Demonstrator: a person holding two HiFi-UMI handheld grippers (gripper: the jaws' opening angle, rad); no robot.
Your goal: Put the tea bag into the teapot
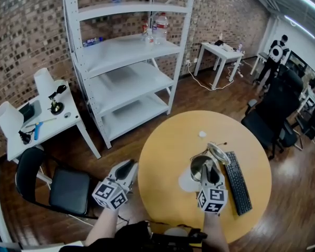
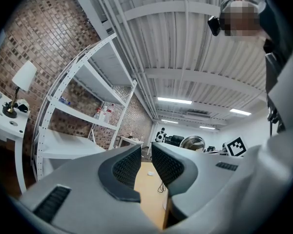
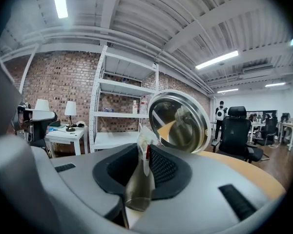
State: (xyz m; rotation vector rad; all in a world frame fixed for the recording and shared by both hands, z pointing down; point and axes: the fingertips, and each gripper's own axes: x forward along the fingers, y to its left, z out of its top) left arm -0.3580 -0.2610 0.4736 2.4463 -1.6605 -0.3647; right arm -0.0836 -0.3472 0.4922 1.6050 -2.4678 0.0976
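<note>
**Desk:** How far along are you?

**Me:** Half the job, by my reckoning. The tea bag (image 3: 137, 186) is picked up but not in the teapot (image 1: 196, 167) yet. I still have to drop it in. In the head view my right gripper (image 1: 206, 168) is above the pot on the table (image 1: 168, 151). The lid (image 1: 219, 153) is tipped open toward the keyboard (image 1: 237, 182).

**Desk:** Can you see the bag from up there?

**Me:** Not clearly. The gripper covers that spot, so I won't swear to it from this view. My left gripper (image 1: 128, 167) hangs at the table's near-left edge, well apart from the pot, with its jaws pointing away from me.

**Desk:** Left gripper view?

**Me:** Its jaws stand a narrow gap apart with nothing between them. All I see through the gap is a strip of table. The gripper is tilted upward, toward the ceiling.

**Desk:** And the right gripper view?

**Me:** There the jaws are closed on the bag. It stands upright in the pinch with its top poking out above the pads. The open lid is just ahead, its shiny inner face turned toward me. The pot's mouth is hidden below the jaws. My judgement is that I need to bring the bag over the opening and then part the jaws.
</note>
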